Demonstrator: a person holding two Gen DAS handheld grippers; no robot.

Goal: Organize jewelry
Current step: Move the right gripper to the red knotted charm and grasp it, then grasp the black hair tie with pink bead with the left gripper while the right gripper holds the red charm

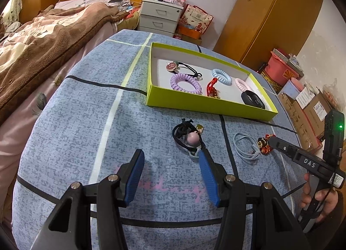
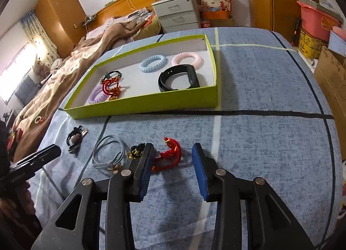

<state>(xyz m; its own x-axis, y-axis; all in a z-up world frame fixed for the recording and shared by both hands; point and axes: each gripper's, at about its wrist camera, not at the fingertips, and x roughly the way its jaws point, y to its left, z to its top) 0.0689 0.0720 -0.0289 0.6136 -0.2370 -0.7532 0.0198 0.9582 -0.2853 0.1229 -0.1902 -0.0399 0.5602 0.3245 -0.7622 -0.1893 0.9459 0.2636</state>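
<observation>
The right gripper has its two blue-padded fingers spread wide around nothing, low over the bench; one red knotted bracelet lies on the cloth between them, its far end passing behind the left finger, and whether that finger touches it cannot be told. The left gripper is likewise wide open and holds nothing, its right fingertip just at the near edge of one black hair tie with a pink bead. Between those two pieces lies one pale blue cord hair tie, so three items rest loose on the blue patterned cloth. Farther off sits one shallow green box with a white floor, holding six things: one purple coil tie, one light blue coil tie, one pink coil tie, one black wristband, one red knotted charm, and one black elastic with a round pink disc. Beyond the bench stand a bed with a brown blanket and one white three-drawer cabinet.
</observation>
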